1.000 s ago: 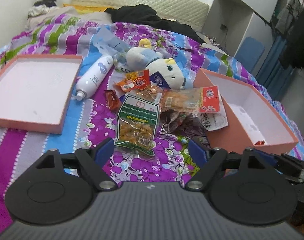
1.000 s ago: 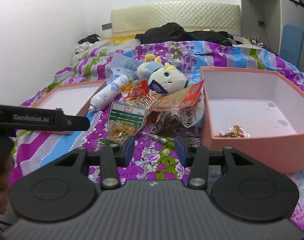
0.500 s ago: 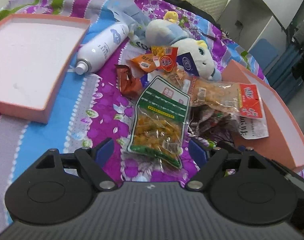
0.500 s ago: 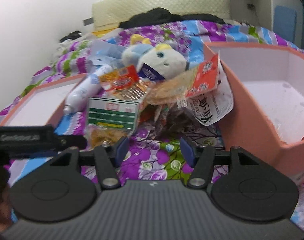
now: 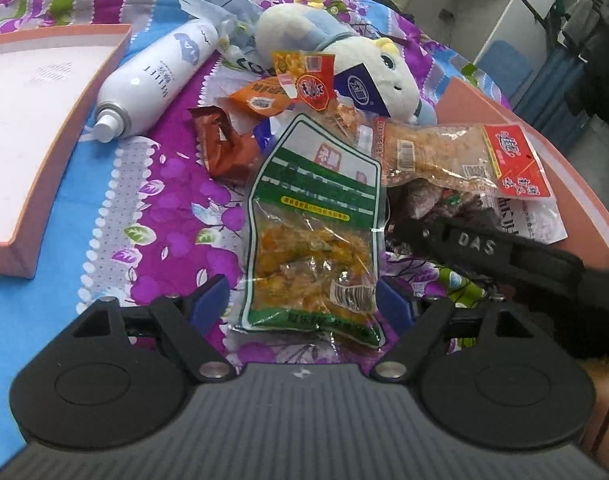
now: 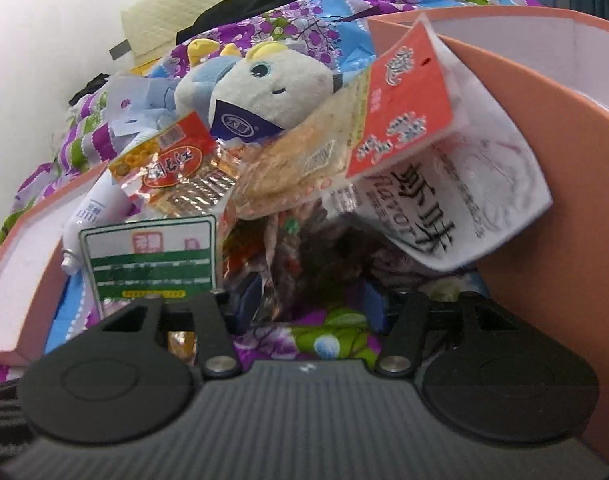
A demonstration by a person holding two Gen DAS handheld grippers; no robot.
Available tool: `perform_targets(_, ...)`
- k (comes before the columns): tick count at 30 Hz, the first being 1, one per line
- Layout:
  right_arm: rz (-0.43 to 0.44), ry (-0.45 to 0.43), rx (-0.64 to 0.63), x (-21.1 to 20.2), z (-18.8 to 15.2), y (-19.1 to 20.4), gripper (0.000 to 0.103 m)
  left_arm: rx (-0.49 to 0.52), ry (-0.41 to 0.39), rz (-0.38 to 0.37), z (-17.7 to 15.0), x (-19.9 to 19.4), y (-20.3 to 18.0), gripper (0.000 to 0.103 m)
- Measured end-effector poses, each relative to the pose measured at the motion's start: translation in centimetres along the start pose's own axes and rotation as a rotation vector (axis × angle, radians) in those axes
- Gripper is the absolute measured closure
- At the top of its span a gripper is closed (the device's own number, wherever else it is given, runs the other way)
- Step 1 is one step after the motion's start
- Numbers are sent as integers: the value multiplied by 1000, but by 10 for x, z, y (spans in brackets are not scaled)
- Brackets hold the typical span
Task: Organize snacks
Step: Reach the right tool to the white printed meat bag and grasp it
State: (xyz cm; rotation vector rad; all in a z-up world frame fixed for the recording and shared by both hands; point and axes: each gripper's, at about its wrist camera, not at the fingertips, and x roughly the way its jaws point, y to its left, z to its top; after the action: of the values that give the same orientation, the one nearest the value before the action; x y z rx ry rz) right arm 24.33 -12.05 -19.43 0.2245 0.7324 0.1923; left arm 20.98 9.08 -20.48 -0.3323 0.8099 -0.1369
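A pile of snack bags lies on the flowered bedspread. The green-labelled bag of yellow snacks (image 5: 316, 240) points its lower end between the fingers of my left gripper (image 5: 302, 304), whose jaws are closing slightly with the blue pads clear of the bag. My right gripper (image 6: 310, 302) is low at the pile's right side, its jaws closing around a dark crinkly packet (image 6: 328, 256) without clearly pressing it. One black finger of it (image 5: 472, 244) shows in the left wrist view. A red-topped bag (image 5: 444, 152) and a white printed bag (image 6: 444, 208) lean on the orange box (image 6: 544, 160).
A shallow orange lid (image 5: 44, 120) lies at the left. A white spray can (image 5: 160, 76) and a plush toy (image 5: 344, 48) lie behind the snacks. Small orange and brown packets (image 5: 224, 148) sit left of the green bag. The box wall stands close on the right.
Both grippers have come down and forward onto the pile. The right one has tilted, opened a little, then narrowed again. Its finger now shows in the left wrist view.
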Motion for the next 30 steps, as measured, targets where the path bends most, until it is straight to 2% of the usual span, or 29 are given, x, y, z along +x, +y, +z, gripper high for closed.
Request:
perform_targets(2,7,12,-5,5,2,0,58,11,6,6,-1,1,-2,26)
perform_targets(3,6,20,-12,5,4,1,63,20,9,11,-1,1,-4,27)
perform_targets(4,7,23,-16,5,6,1,63,31,14,20,-1,2,-6,34)
perform_targets(5,10,23,-14,3,7,0,65,36,23,34,0,2,-7,45)
perform_targets(7,20,29,-17,-1,7,0,77,20,29,30,1,0,-6,47)
perform_targets(9,24,31,-24,-7,5,0,78,17,36,25,1,-2,-5,48)
perform_targets(19,52,39,-54,-51,-4,4,80,-44,62,53,-12,-37,-1,50)
perform_targets(30,95,133,-94,-105,-39,-7,80,-98,78,89,-46,-84,2,51)
